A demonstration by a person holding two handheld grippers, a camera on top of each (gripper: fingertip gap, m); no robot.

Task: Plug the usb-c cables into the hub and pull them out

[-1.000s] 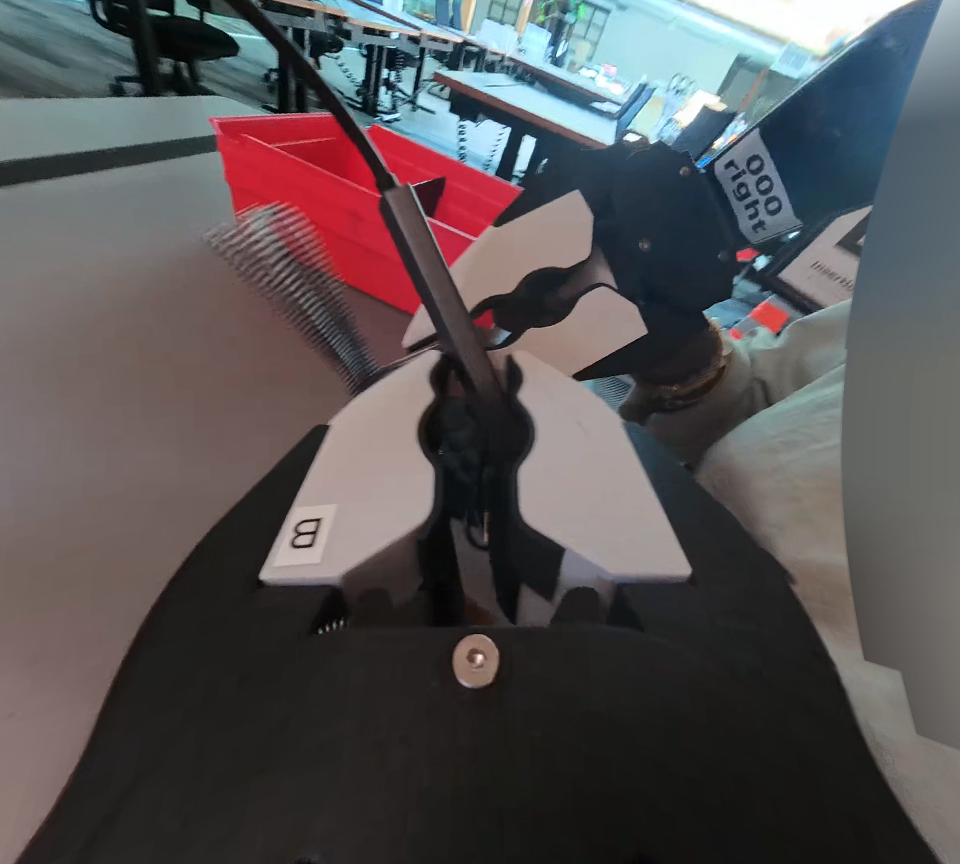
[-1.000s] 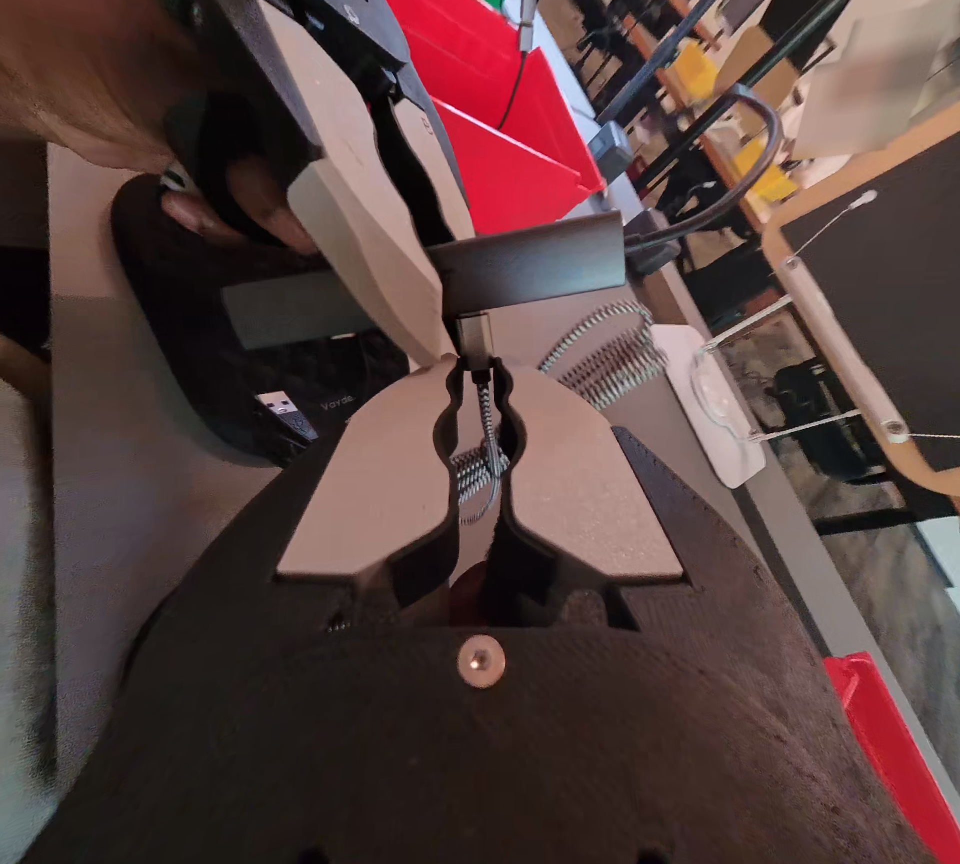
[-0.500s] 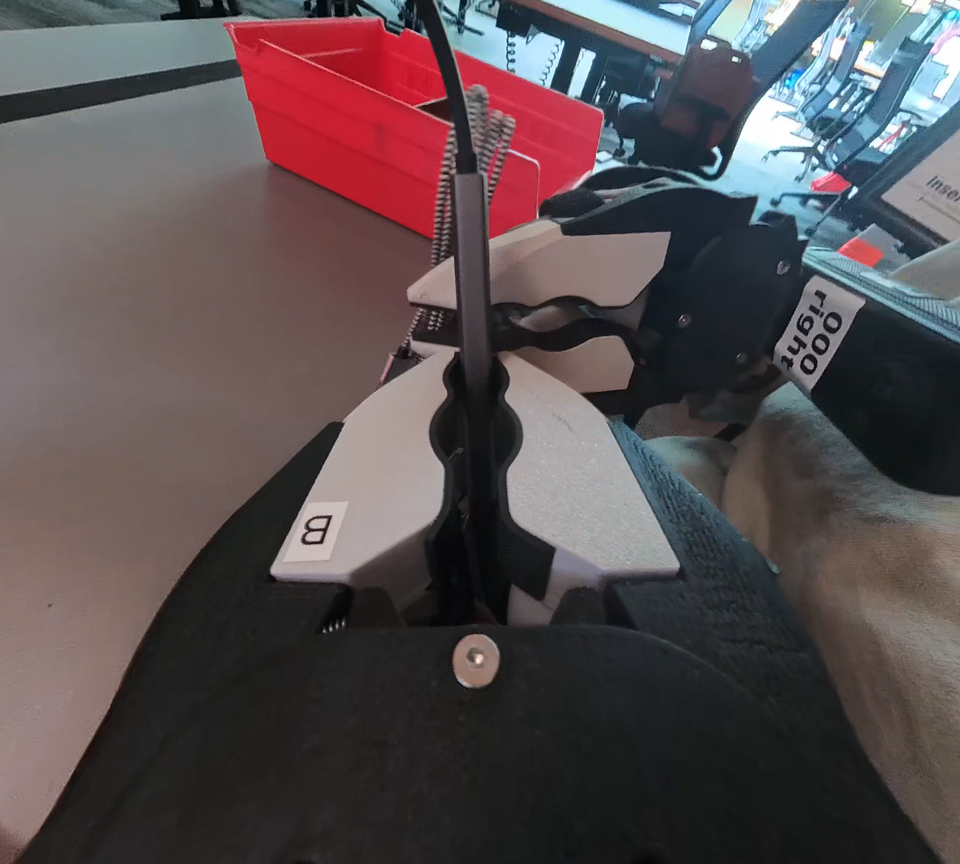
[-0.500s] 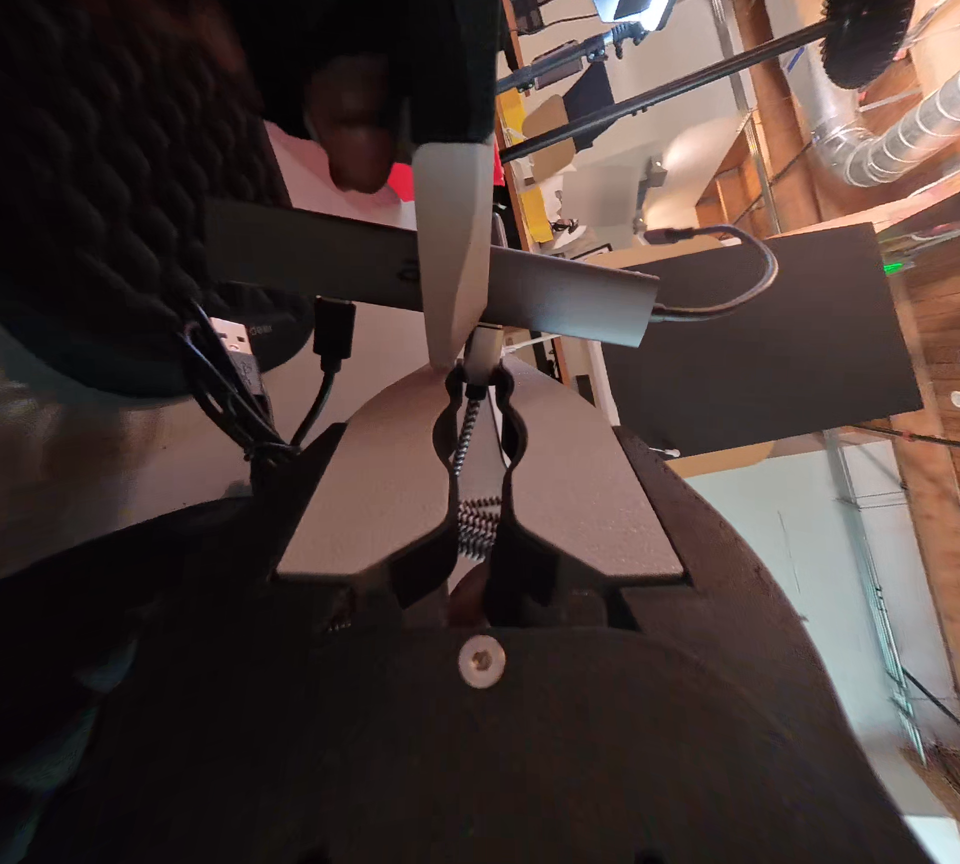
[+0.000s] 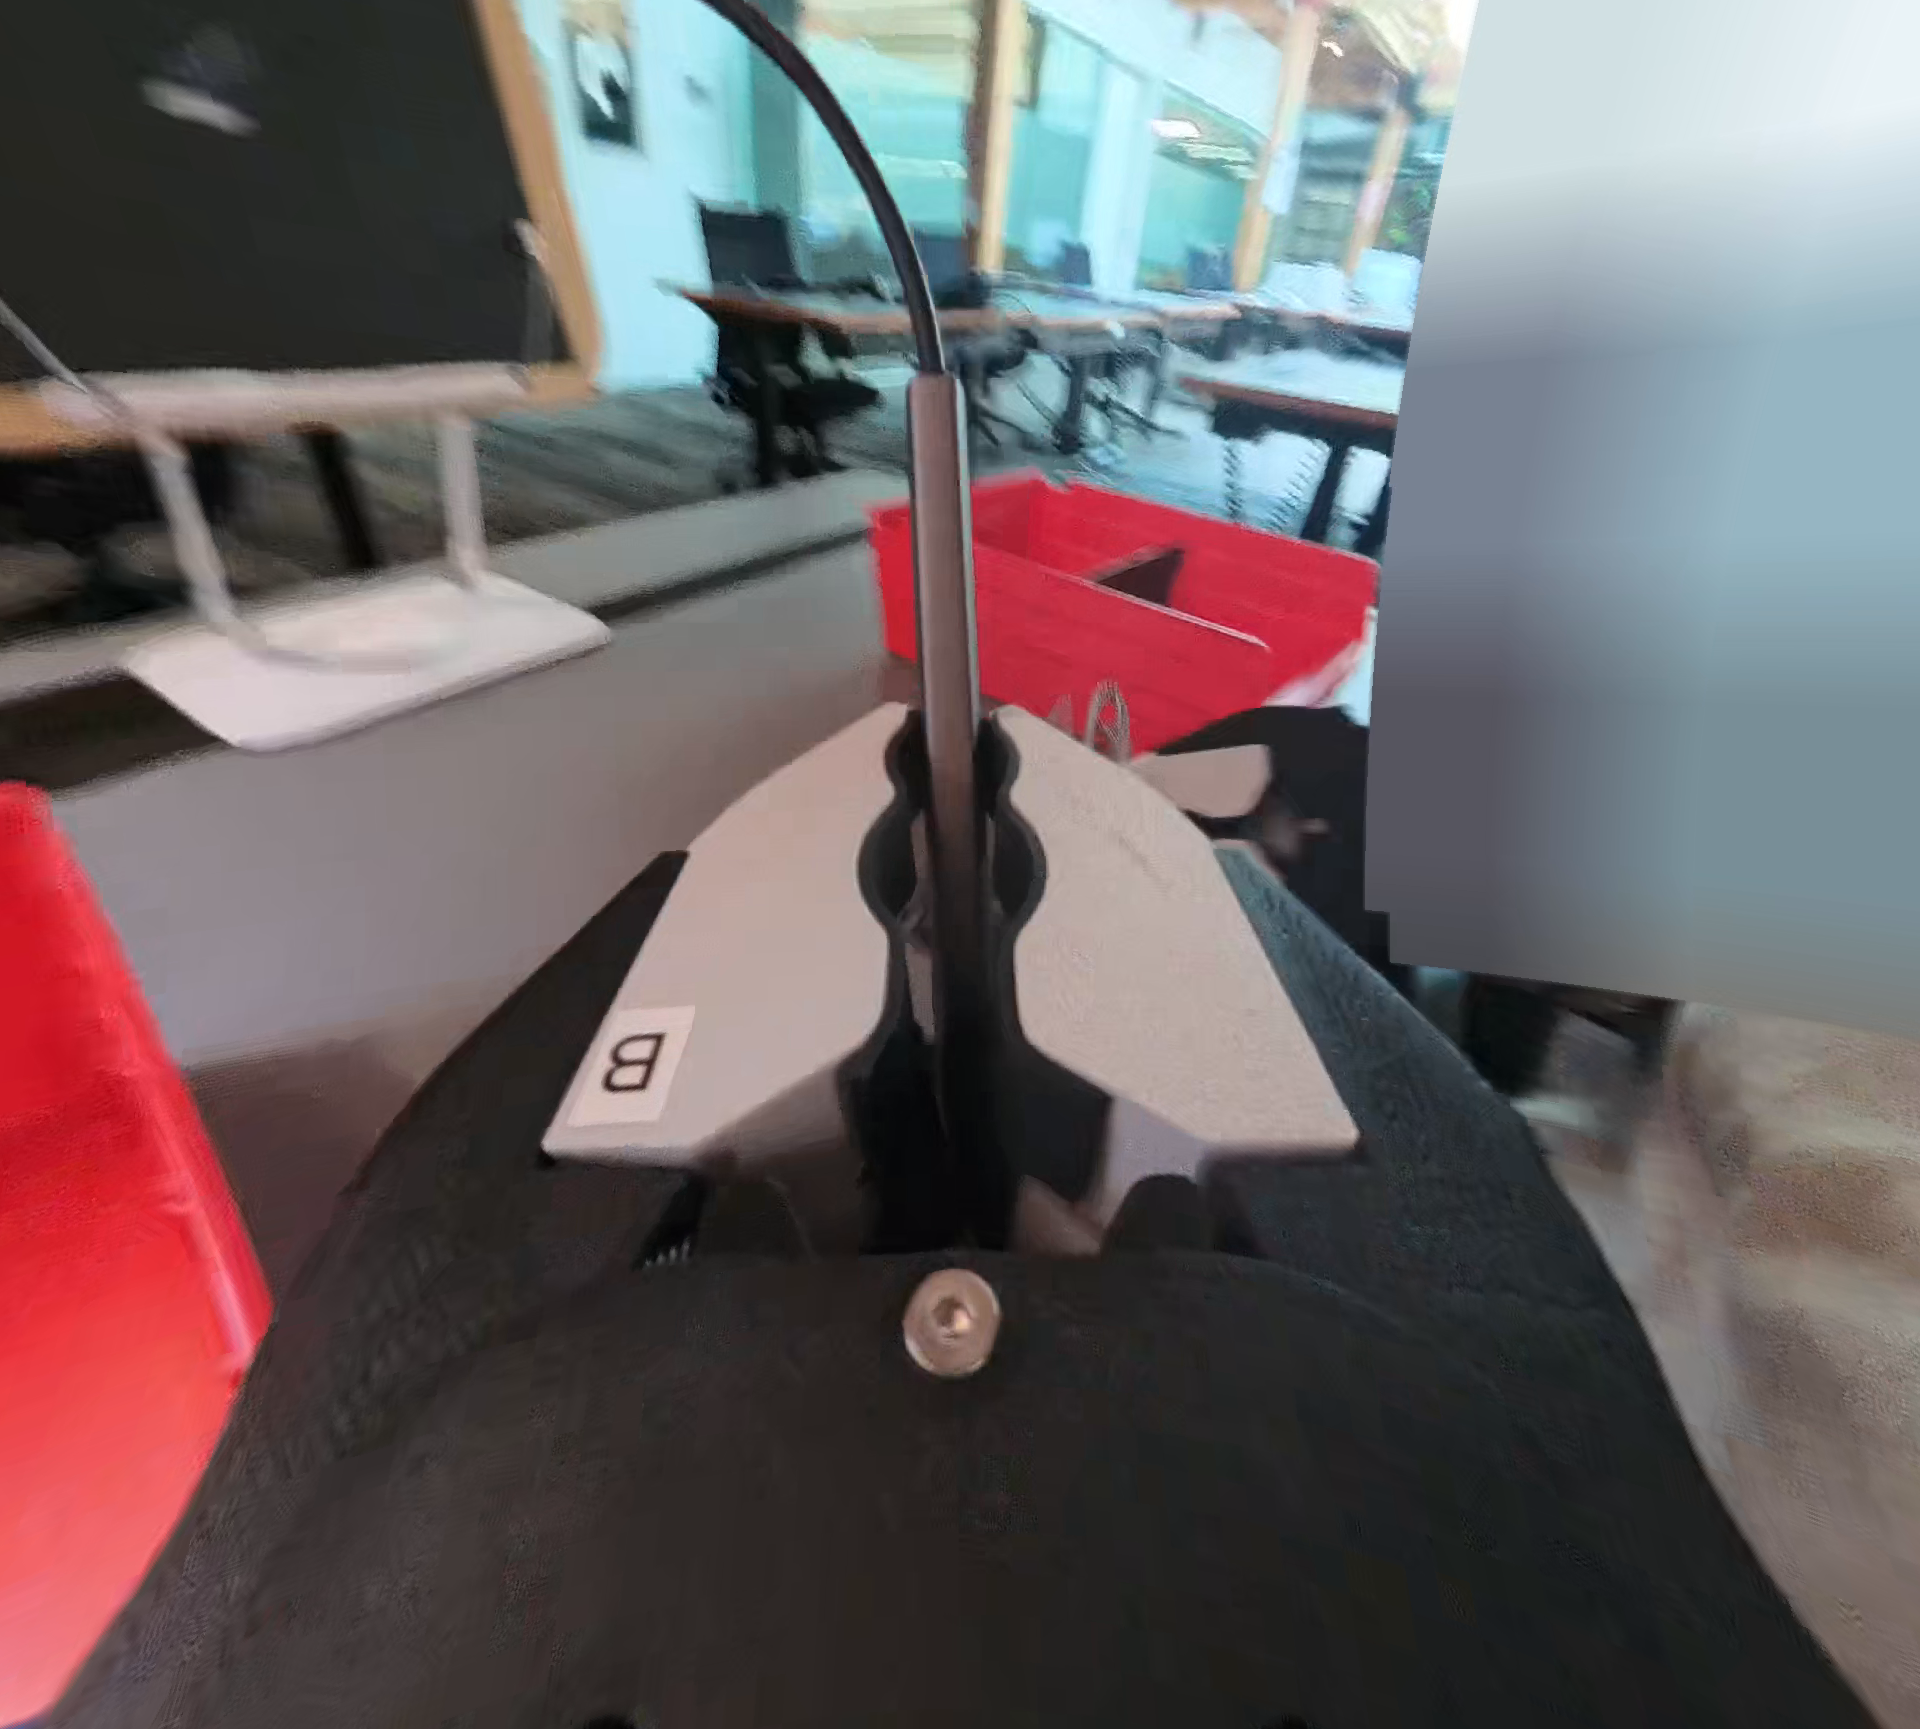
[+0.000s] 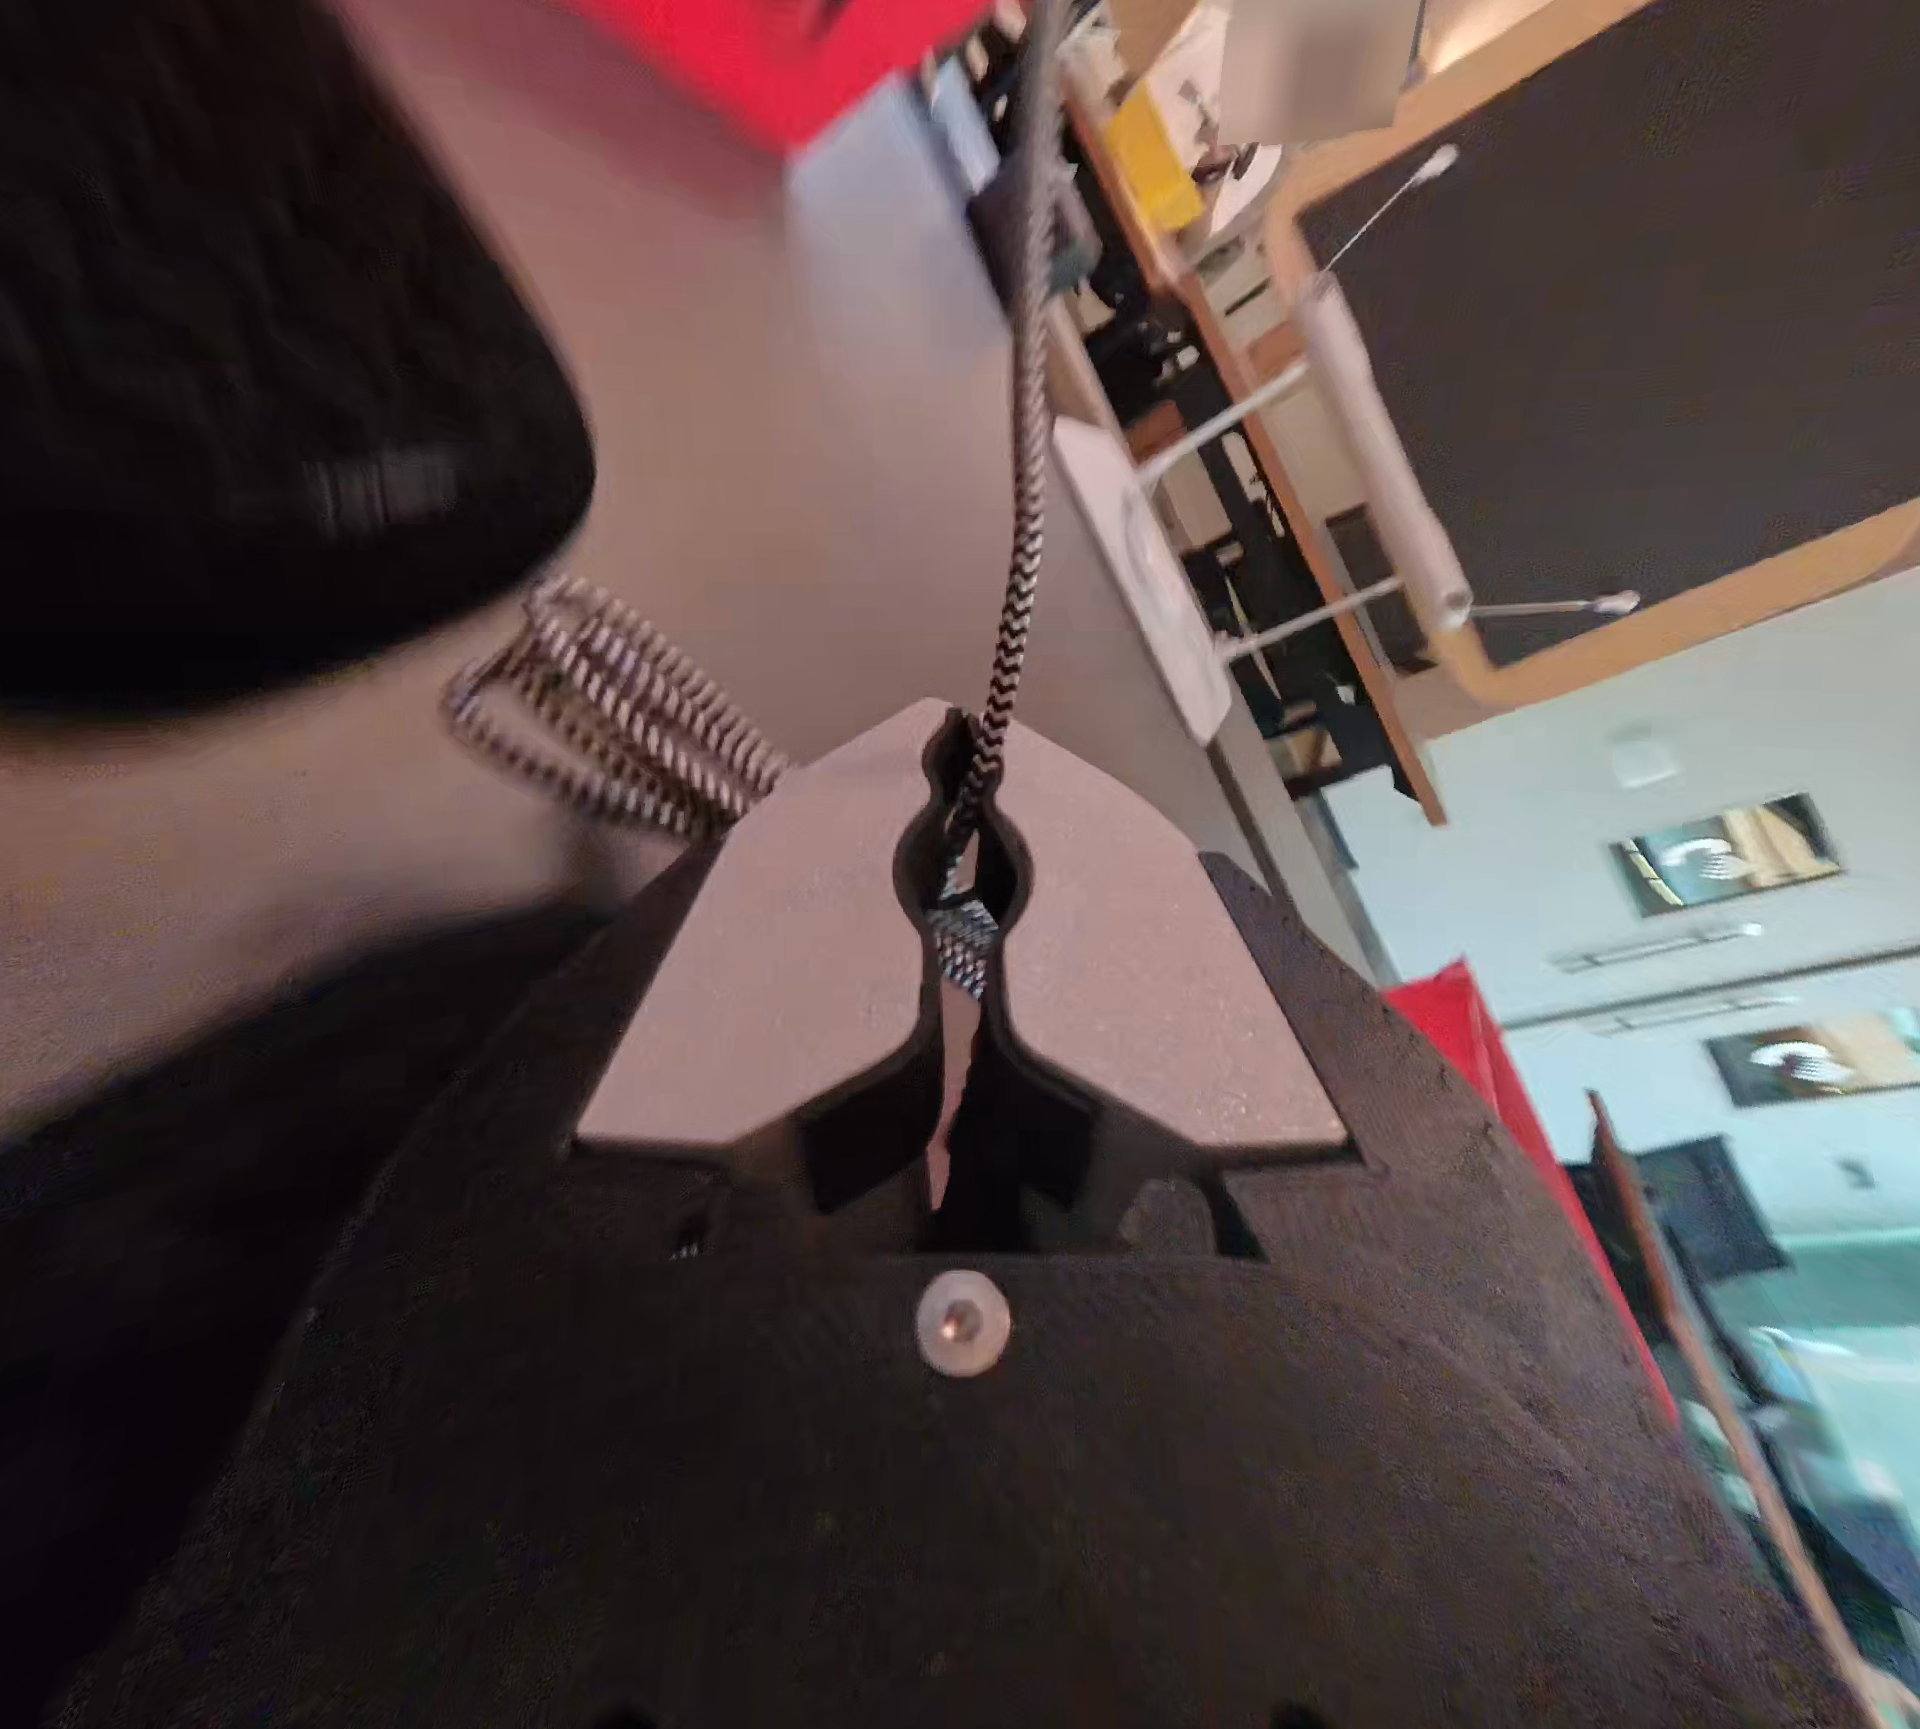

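- The grey table (image 5: 436,827) carried everything, and both views were blurred by motion.
- A black-faced board with a pale wooden edge (image 6: 1662,245) stood past the table's far side on a white wire stand (image 5: 343,640).
- A red bin (image 5: 1122,599) with a dark divider sat on the table beyond the left gripper; another red bin (image 5: 94,1212) filled the lower left corner of the left wrist view.
- A black pad (image 6: 239,349) lay on the table at the left of the right wrist view, its edges smeared.
- The left gripper (image 5: 948,723) had its grey fingers (image 5: 769,931) pressed closed on the hub (image 5: 940,578), a slim dark grey bar seen edge-on that rose upright out of the tips.
- The hub's own black cable (image 5: 831,110) arched up and away to the left from its top end.
- The right gripper (image 6: 966,734) had its fingers (image 6: 790,941) clamped closed on the braided black-and-white usb-c cable (image 6: 1023,474), which ran taut from the tips up toward the far edge of the table.
- More of that cable lay in a loose coil (image 6: 623,703) on the table, just left of the right gripper's tips.
- The plug of this cable could not be made out in either view, and the hub did not appear in the right wrist view.
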